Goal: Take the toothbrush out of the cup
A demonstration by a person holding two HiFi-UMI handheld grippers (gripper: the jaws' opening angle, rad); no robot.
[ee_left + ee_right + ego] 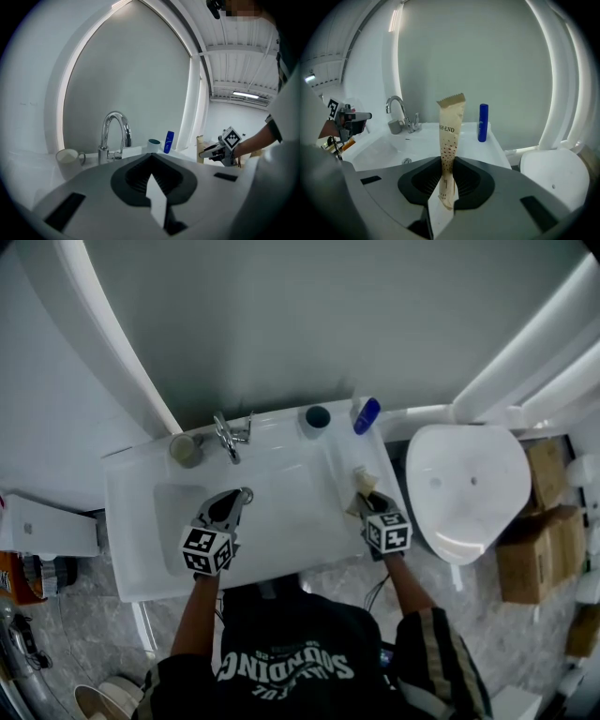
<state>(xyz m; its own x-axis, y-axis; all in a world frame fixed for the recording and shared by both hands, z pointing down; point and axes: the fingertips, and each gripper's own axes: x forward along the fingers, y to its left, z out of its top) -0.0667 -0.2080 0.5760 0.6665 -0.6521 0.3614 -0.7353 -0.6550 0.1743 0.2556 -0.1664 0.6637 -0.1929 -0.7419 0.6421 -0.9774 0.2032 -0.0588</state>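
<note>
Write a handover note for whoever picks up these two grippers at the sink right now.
Left gripper: shut, empty, over the sink.
Right gripper: shut on the paper packet, held upright near the sink's right edge; probably the wrapped toothbrush.
Mug by the tap and cup at the back: the packet is in neither.
Done: packet is clear of both.
Left: probably just setting it down on the sink top.

A white sink (131,521) fills the middle of the frame. The left gripper (238,501) hangs over its basin, jaw tips together and empty. Right of centre, the right gripper (366,502) pinches a beige packet (360,478). A cup (186,449) stands left of the faucet (229,435).
</note>
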